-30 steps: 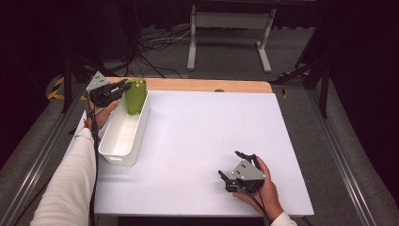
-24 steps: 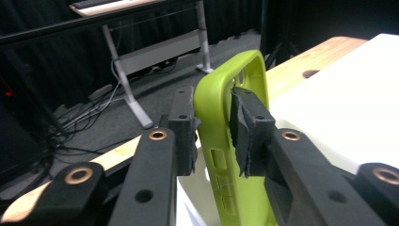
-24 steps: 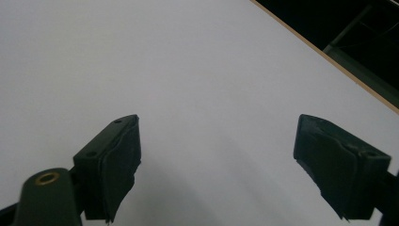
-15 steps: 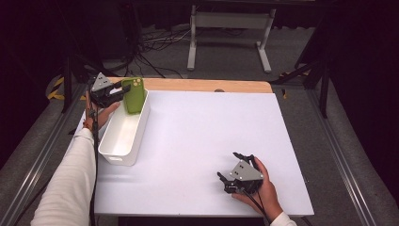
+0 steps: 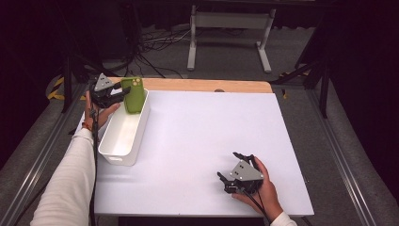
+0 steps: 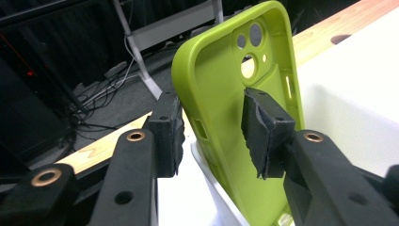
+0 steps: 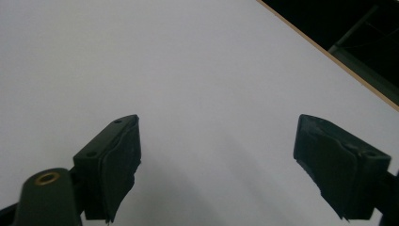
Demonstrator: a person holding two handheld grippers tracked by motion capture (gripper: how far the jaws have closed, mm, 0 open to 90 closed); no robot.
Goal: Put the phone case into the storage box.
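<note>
We have the green phone case (image 6: 226, 117) standing nearly upright at the far end of the white bin (image 5: 123, 136), its lower edge down inside the bin and its top leaning toward the far rim. Our left gripper (image 5: 117, 95) sits just beside the bin's far left corner, and its jaws have just been opening: in the left gripper view the case stands between the two pads, the left one clear of it with a gap showing, the other one inside the hollow of the case and apparently no longer pressing. Our right gripper (image 5: 237, 165) rests on the table (image 5: 202, 122) well away from the bin toward the near right, jaws spread wide over bare white surface, holding nothing. The risk we see is in the release: the case is tall, thin and only propped, so if a pad drags on its lip as we back away, it could tip out over the bin's rim onto the table instead of settling inside.
</note>
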